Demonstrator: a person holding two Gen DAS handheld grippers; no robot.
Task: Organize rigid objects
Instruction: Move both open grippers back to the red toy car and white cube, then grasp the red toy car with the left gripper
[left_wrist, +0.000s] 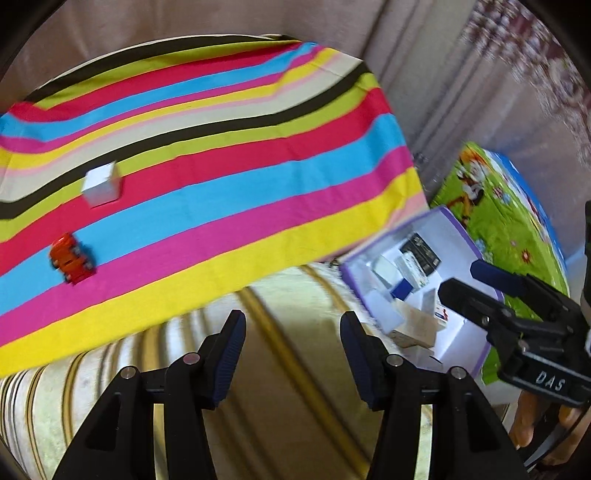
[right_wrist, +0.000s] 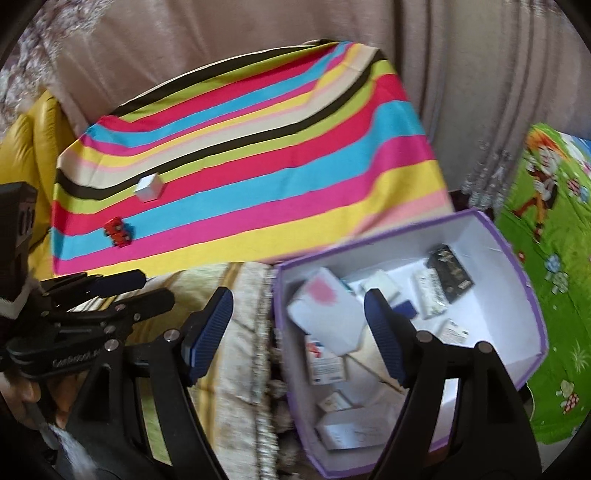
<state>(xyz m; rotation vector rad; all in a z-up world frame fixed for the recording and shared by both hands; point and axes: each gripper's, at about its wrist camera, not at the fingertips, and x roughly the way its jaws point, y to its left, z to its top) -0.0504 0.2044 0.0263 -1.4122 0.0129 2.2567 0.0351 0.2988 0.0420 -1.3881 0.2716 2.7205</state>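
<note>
- The toy car (left_wrist: 71, 258) and white cube (left_wrist: 101, 183) lie on the striped cloth (left_wrist: 229, 155), far and left of both grippers, the car nearer than the cube
- The car's long axis runs slantwise across the stripes
- The left gripper (left_wrist: 293, 347) looks the nearer one, released and holding nothing
- The right gripper (right_wrist: 298, 332) hangs over the near left wall of the purple box (right_wrist: 532, 295), empty, its jaws wide apart
- The box of small cartons sits to the right of the cloth
</note>
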